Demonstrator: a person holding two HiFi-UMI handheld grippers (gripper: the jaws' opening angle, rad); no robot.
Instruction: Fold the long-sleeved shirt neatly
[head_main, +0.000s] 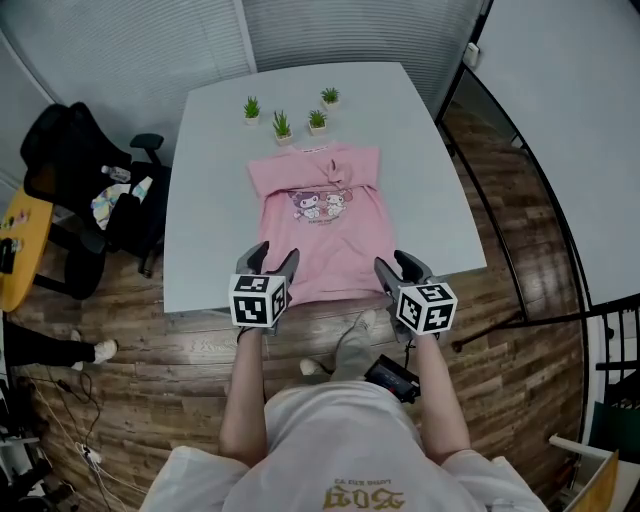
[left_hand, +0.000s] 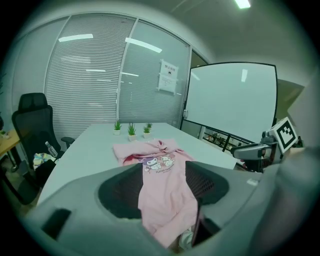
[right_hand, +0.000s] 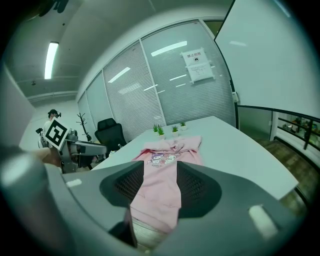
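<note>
Pink shirt (head_main: 318, 225), seemingly part-folded, on table (head_main: 210, 200)

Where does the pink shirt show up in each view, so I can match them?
Head view: pink shirt at centre, flat on the white table, hem toward the person.
Left gripper view: shirt at centre, lower half, between the fingers.
Right gripper view: shirt at centre, lower half, between the fingers.
Shared landmark: the small potted plants just beyond the collar.

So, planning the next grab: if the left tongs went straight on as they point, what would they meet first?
Probably the pink shirt, its near hem by the table edge; depth is unclear.
</note>
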